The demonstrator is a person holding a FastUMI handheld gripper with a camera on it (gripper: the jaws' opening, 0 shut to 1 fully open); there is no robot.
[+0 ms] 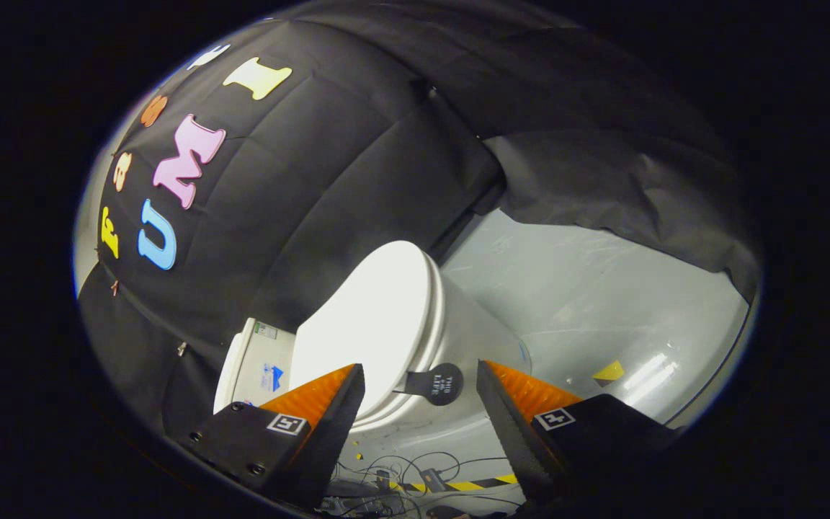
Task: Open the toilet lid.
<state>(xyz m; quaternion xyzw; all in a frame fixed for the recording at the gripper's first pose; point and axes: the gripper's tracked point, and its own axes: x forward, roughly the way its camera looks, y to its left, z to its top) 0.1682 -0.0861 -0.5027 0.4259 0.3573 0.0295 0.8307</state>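
From where I sit, the hand-held gripper [421,393] has its two fingers spread well apart, with nothing clamped between them. The toilet [458,346] stands just ahead of the fingers, seen at a strong tilt because of how the gripper is held. Its white toilet lid [368,324] is down, lying flat on the seat, and its broad surface faces me between and beyond the fingers. A small round black tab [440,383] with a thin stem sticks out from the lid's front rim; it sits in the gap between the fingers, closer to the right one, and I cannot tell whether either finger touches it. I see pale lettering on the tab but it is too small for me to make out. Behind the lid, beside the left finger, the white cistern [253,360] rises against the black cloth wall [328,180]. Beyond the right finger lies the glossy grey floor [602,288], with a small yellow marker [609,372] on it. Below the fingers I see loose dark cables [415,468] and a strip of yellow-and-black tape [469,484] on the floor.
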